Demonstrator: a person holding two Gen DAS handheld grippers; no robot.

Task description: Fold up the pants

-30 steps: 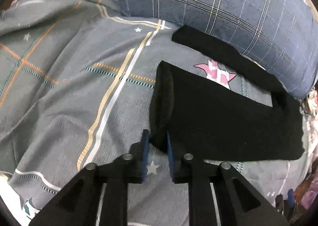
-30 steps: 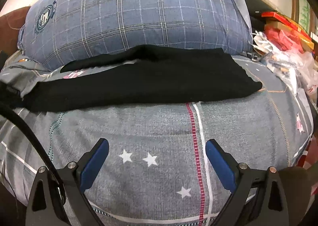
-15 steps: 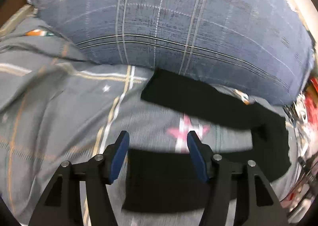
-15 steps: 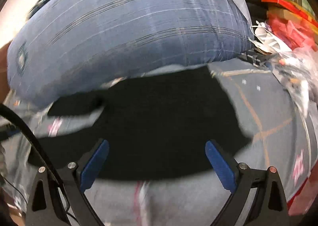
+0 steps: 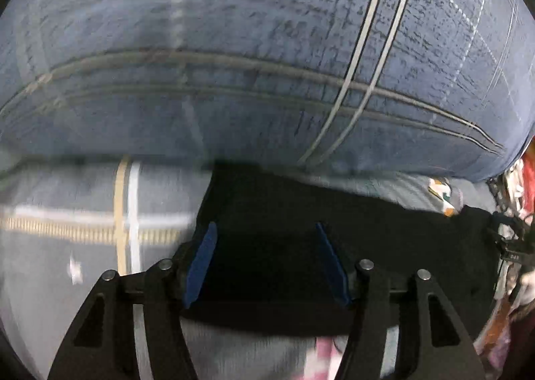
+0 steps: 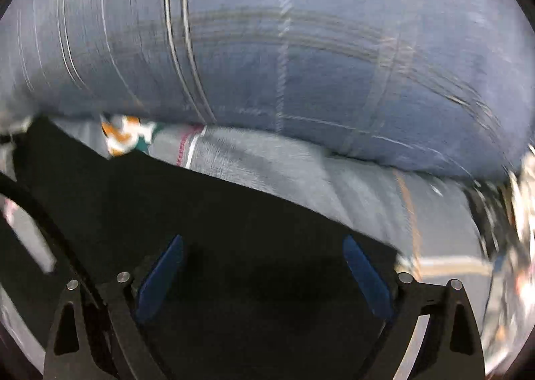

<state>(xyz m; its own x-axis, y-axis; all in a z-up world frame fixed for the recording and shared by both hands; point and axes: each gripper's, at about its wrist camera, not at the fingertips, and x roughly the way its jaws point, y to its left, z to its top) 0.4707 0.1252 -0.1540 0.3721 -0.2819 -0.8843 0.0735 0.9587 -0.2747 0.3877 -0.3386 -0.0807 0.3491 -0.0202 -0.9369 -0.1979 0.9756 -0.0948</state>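
Black pants (image 5: 384, 239) lie flat on a grey patterned bedsheet (image 5: 67, 246), stretching from centre to right in the left wrist view. My left gripper (image 5: 265, 261) is open and empty, its blue pads over the pants' left end. In the right wrist view the pants (image 6: 200, 212) fill the lower left. My right gripper (image 6: 264, 274) is wide open and empty, hovering over the black fabric near its right edge. Both views are motion-blurred.
A large blue plaid pillow or duvet roll (image 5: 267, 62) lies just beyond the pants and fills the upper half of both views (image 6: 301, 45). Clutter of bags and red items (image 5: 521, 212) sits at the far right edge of the bed.
My left gripper has let go of the pants' leg end and opened. Both grippers have moved forward toward the pillow and now hover over the far part of the pants.
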